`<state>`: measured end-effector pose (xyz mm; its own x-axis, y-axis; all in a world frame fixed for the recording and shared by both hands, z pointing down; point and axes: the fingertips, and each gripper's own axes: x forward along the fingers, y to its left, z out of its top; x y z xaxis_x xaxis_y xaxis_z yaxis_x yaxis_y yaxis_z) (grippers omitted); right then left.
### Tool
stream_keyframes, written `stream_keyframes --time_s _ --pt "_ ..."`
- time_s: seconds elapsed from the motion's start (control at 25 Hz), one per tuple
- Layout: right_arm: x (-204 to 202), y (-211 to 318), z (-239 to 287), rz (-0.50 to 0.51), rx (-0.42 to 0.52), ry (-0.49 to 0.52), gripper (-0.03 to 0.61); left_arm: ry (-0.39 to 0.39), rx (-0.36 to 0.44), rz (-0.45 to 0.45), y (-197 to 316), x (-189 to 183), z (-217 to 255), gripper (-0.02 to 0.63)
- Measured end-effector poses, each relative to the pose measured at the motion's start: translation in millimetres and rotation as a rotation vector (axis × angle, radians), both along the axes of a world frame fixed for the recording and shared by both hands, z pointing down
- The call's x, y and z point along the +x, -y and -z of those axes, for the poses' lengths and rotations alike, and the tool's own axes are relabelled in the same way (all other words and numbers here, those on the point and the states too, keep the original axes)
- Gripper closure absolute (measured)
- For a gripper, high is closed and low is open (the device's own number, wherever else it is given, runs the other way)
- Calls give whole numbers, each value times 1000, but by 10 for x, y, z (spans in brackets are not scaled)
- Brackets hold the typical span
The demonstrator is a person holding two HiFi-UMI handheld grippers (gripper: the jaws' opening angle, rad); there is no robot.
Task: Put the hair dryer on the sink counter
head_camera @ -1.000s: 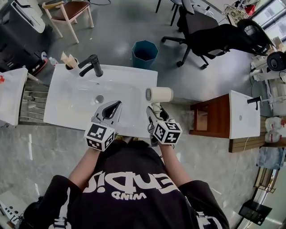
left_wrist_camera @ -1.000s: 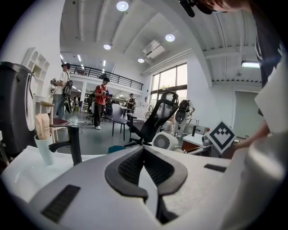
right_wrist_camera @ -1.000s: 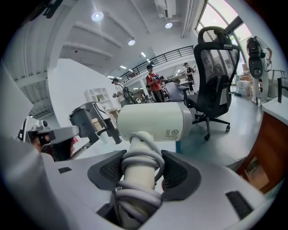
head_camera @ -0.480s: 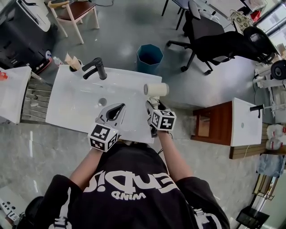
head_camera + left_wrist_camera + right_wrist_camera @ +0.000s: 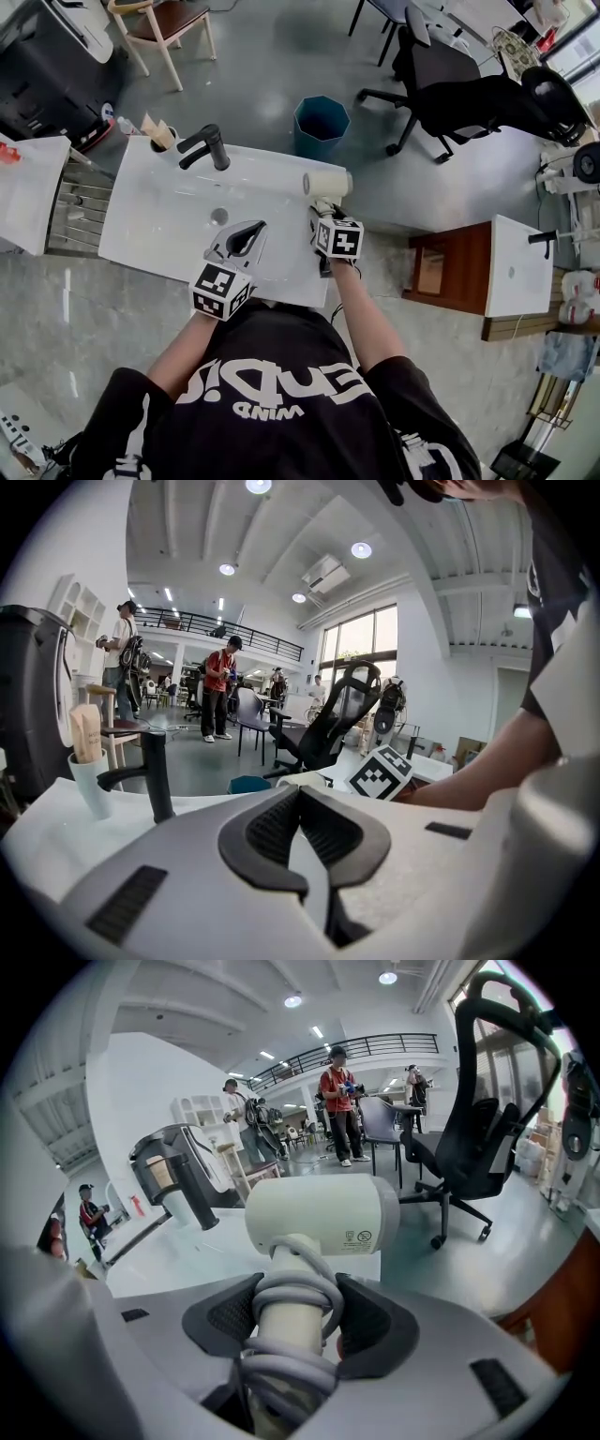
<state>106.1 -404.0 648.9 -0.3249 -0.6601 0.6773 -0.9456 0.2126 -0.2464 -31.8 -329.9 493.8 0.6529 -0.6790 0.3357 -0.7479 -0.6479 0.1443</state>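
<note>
A cream hair dryer (image 5: 327, 184) with its cord wound round the handle hangs over the right edge of the white sink counter (image 5: 150, 234). My right gripper (image 5: 324, 221) is shut on that handle; in the right gripper view the pads press the cord-wrapped handle (image 5: 292, 1321) and the barrel (image 5: 319, 1213) points left to right above them. My left gripper (image 5: 246, 234) hovers over the counter's front part beside the basin, jaws shut with nothing in them; the left gripper view shows its tips (image 5: 298, 794) meeting.
A black faucet (image 5: 208, 147) and a cup with items (image 5: 159, 139) stand at the counter's back. Behind it are a teal bin (image 5: 320, 117), a black office chair (image 5: 450, 84) and a wooden chair (image 5: 169, 23). A second small sink on a wooden cabinet (image 5: 511, 265) is at the right.
My right gripper has carried the hair dryer away from the person, farther along the counter's right edge. The left gripper has stayed about where it was.
</note>
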Motion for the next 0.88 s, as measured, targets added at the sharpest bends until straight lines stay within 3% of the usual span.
stream_keyframes --time_s 0.88 --pt "-44 47 -209 42 -59 -75 322 22 -25 8 43 18 -77 604"
